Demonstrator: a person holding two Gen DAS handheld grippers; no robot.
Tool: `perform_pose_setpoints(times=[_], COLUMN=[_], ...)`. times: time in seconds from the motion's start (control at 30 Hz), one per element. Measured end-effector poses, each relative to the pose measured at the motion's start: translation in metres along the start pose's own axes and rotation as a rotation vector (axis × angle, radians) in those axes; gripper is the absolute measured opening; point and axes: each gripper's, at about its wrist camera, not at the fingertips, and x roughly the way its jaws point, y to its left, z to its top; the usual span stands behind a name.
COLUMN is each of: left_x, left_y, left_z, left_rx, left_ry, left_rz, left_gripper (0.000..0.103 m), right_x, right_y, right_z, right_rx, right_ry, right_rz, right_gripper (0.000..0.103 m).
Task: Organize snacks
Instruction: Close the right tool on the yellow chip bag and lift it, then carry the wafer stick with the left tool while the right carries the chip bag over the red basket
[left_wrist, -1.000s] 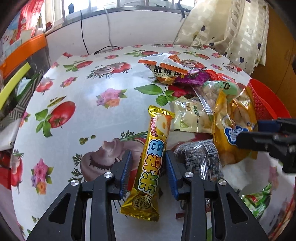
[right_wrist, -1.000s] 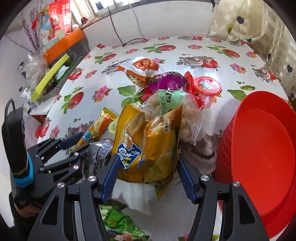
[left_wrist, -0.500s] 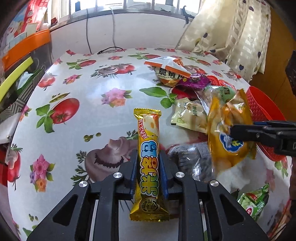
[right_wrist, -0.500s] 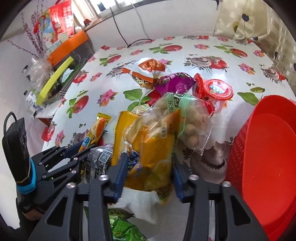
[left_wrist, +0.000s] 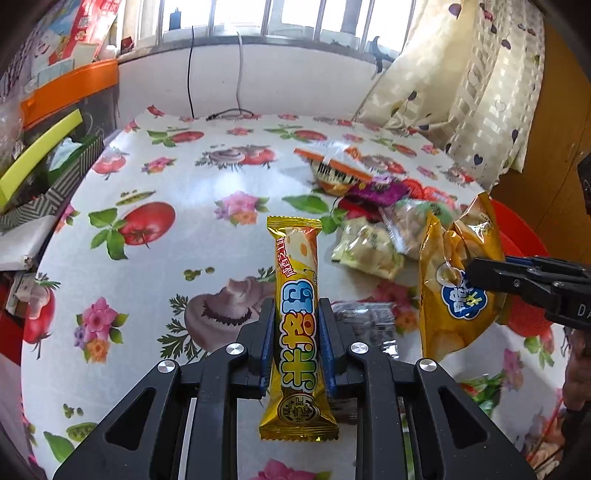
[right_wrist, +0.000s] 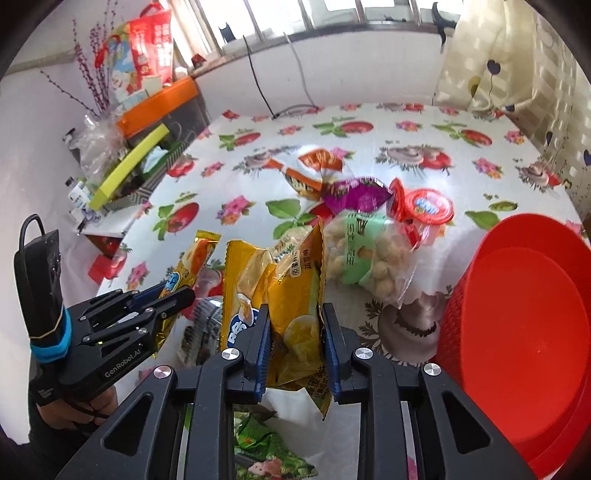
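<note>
Left gripper (left_wrist: 297, 347) pinches light, slick snack bar (left_wrist: 297, 317) mid-length; right gripper (right_wrist: 295, 345) pinches soft, crushable chip bag (right_wrist: 284, 295) across its crumpled middle.

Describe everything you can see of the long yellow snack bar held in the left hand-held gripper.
The snack bar is a long, narrow pack in shiny gold foil with crimped ends, big blue and yellow lettering and a round seal near its lower end. It looks unopened. The left hand-held gripper pinches its middle between blue pads, with both ends sticking out.
</note>
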Motion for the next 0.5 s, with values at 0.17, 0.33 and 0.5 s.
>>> perform_pose_setpoints(times=[0.17,0.33,0.5], left_x=[-0.013,-0.018,-0.016], left_y=[-0.013,-0.039,-0.075], left_z=[0.008,0.018,0.028], left_rx=[0.010,0.036,0.089], left_ry=[-0.029,-0.039,-0.039], left_rz=[-0.027,-0.067,-0.113], left_gripper=[0.022,0.022,0.022], right_x=[-0.023,-0.047,-0.069], right_y=[-0.002,-0.017,-0.041], right_z=[0.000,-0.003,-0.009], right_rx=[0.000,0.029,0.081], right_ry=[-0.054,-0.111,-0.152], right_rz=[0.008,0.005,-0.015], right_gripper=[0.022,0.022,0.022])
